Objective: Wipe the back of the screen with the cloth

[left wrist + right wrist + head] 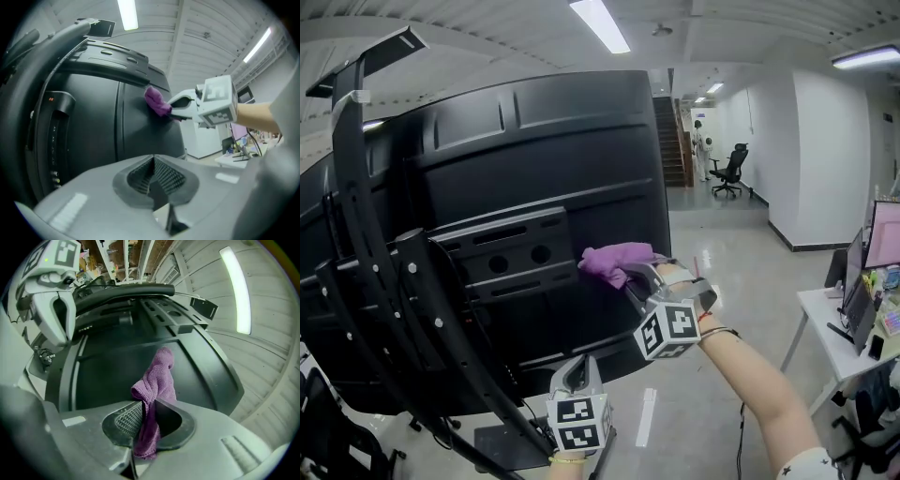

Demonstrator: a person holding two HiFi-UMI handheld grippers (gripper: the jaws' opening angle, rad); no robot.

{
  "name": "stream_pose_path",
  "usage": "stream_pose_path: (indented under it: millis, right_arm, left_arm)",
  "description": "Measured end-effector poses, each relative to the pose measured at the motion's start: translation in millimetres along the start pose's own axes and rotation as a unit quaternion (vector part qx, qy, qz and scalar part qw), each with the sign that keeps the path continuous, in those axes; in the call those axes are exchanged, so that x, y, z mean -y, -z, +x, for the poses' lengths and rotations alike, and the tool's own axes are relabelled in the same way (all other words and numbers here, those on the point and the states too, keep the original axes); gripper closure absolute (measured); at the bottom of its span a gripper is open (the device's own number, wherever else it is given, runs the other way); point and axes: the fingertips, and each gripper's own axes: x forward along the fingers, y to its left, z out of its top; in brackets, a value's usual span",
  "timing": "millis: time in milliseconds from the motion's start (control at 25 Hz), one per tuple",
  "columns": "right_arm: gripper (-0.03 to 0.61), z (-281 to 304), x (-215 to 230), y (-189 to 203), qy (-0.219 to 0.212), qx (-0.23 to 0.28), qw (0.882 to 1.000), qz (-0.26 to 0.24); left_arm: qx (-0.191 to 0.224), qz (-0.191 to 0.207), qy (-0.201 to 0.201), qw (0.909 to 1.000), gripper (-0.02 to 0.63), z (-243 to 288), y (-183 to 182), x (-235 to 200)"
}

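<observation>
The large black curved plastic back of the screen (534,169) fills the left and centre of the head view. A black metal mounting bracket (370,244) is fixed across it at the left of the frame. A small crumpled purple microfibre cloth (617,261) is pressed against the panel at centre frame, just right of the slotted mounting plate (502,248). In the right gripper view the cloth is seen clamped between the jaws of the right gripper (147,416), with its free end laid on the dark panel. The left gripper (152,176) is found at the lower centre of the head view, by the screen's bottom edge, with its jaws closed on nothing.

The wipe is judged to be under way, not finished. Only one patch at the right-hand middle is touched by the cloth, and the upper band, the bracket side and the lower edge are presumably left. No streak or dust line is visible, so the share already cleaned cannot be told.

No brand or label can be read on the back. A small red mark (50,99) at the left of the left gripper view is too small to read.
</observation>
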Motion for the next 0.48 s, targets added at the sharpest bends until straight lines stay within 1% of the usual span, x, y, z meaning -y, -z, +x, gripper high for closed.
stream_pose_path:
  millis: [80, 160, 320, 400, 480]
  right_arm:
    - [0.529, -6, -39, 8, -0.029, -0.008, 1.0, 0.004]
    - [0.529, -13, -74, 15, -0.058, -0.015, 0.998, 0.021]
    - [0.529, -33, -147, 32, -0.111, -0.039, 0.992, 0.05]
    - [0.529, -43, -177, 39, -0.126, -0.045, 0.989, 0.066]
    - [0.529, -51, -193, 41, -0.123, -0.044, 0.987, 0.09]
  left_arm:
    - [-0.008, -0.006, 0.0, 1.0, 0.606, -6, 11, 1]
    - [-0.014, -0.009, 0.0, 0.9999, 0.606, -13, 22, 2]
    - [-0.027, -0.012, -0.005, 0.9996, 0.606, -32, 46, 4]
    - [-0.034, -0.013, -0.008, 0.9993, 0.606, -42, 58, 7]
    - [-0.043, -0.014, -0.013, 0.9989, 0.606, -52, 69, 8]
